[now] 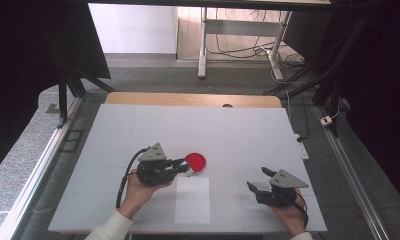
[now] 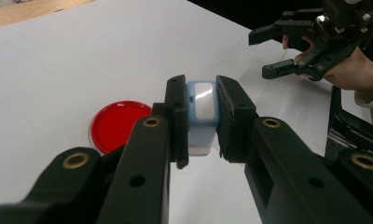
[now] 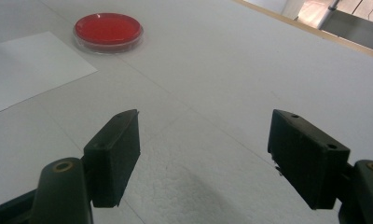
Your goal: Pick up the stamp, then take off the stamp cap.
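The left tool [image 2: 202, 123] is clamped on a small light-blue block [image 2: 202, 109] with a pale glossy face, its two black jaws pressing the block's sides and holding it just above the white table [image 1: 138, 130]. Just beside it lies a round red dish [image 2: 118, 123], and near that dish a white sheet of paper [image 1: 192, 199] lies flat. Well apart, near the table's front edge, the right tool [image 3: 203, 154] rests with its jaws spread wide and nothing between them.
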Demonstrator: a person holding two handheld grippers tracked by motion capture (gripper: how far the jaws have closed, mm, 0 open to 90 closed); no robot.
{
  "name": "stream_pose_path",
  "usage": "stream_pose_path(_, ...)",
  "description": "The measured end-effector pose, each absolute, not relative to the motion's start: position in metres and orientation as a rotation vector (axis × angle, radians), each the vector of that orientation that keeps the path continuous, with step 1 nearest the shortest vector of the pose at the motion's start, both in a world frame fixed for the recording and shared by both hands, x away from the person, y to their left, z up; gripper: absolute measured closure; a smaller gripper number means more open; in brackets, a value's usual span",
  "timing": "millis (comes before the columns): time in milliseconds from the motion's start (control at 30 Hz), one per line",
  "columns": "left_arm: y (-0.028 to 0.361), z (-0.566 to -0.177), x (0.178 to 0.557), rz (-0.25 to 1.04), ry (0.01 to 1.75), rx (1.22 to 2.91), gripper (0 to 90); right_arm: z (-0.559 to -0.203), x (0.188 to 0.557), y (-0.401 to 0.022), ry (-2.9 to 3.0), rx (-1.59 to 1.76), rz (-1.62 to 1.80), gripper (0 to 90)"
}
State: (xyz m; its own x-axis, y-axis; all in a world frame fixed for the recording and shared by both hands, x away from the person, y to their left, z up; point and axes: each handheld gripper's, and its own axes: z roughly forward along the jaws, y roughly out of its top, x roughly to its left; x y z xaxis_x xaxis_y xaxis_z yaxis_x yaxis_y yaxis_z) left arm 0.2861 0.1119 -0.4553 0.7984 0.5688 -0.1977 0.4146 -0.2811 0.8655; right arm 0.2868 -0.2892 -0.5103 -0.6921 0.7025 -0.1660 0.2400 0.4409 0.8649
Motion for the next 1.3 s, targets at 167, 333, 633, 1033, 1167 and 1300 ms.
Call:
stream_pose_path(167, 0.115, -0.455, 0.286, 0.185, 0.762, 1.900, 75.3, -0.510, 0.285, -0.289, 2.182, 0.782, 1.188, 24.9)
stream_pose_path(333, 0.115, -0.456, 0.286, 0.186, 0.765, 1.903, 75.4, -0.510, 0.286, -0.288, 2.182, 0.784, 1.195, 24.8)
stream_pose_path(633, 0.112, -0.457, 0.287, 0.190, 0.766, 1.908, 75.3, -0.509, 0.285, -0.287, 2.166, 0.793, 1.203, 24.7)
stream_pose_path(1033, 0.108, -0.459, 0.288, 0.184, 0.764, 1.914, 75.4, -0.506, 0.283, -0.279, 2.168, 0.789, 1.236, 25.6)
stream_pose_path(1167, 0.108, -0.459, 0.288, 0.185, 0.768, 1.912, 75.3, -0.503, 0.282, -0.275, 2.166, 0.794, 1.244, 25.9)
stream_pose_path(1300, 0.107, -0.459, 0.288, 0.184, 0.766, 1.911, 75.3, -0.502, 0.281, -0.268, 2.164, 0.799, 1.249, 25.9)
